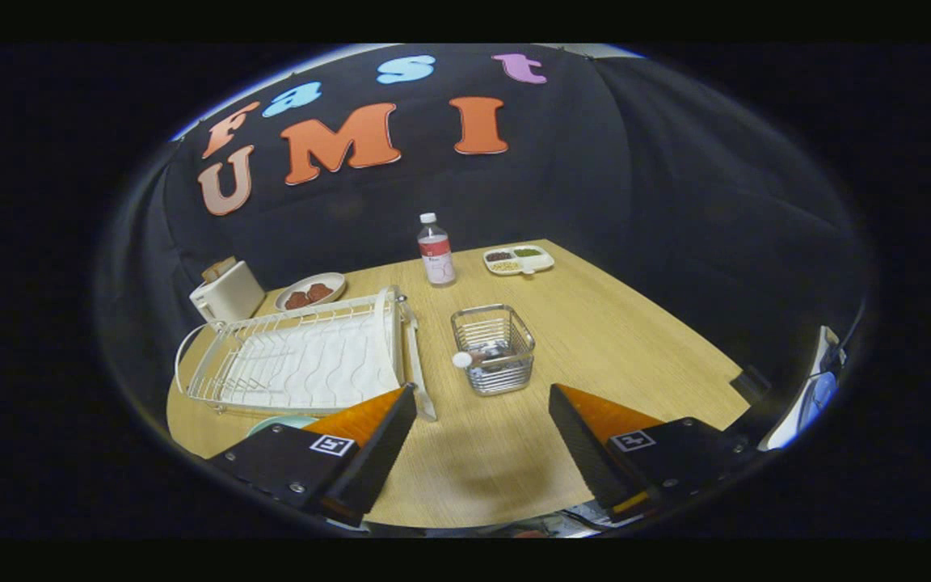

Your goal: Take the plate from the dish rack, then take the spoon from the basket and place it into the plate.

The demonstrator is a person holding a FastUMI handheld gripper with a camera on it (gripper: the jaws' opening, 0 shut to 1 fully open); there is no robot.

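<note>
My gripper (pixel 482 392) hangs open above the wooden table (pixel 595 339), its orange-and-black fingers (pixel 377 420) wide apart with nothing between them. Just ahead of the fingers stands a small wire basket (pixel 494 349); a spoon (pixel 465 359) with a white rounded end lies across its near rim. Ahead and to the left sits the white wire dish rack (pixel 304 360), and its slots hold nothing. A pale green plate (pixel 284 423) lies on the table in front of the rack, mostly hidden behind my left finger.
Beyond the basket stands a clear bottle (pixel 436 250) with a white cap. A divided tray (pixel 518 259) of food lies at the far right. A toaster (pixel 225 293) and a plate of brown food (pixel 312 291) sit behind the rack.
</note>
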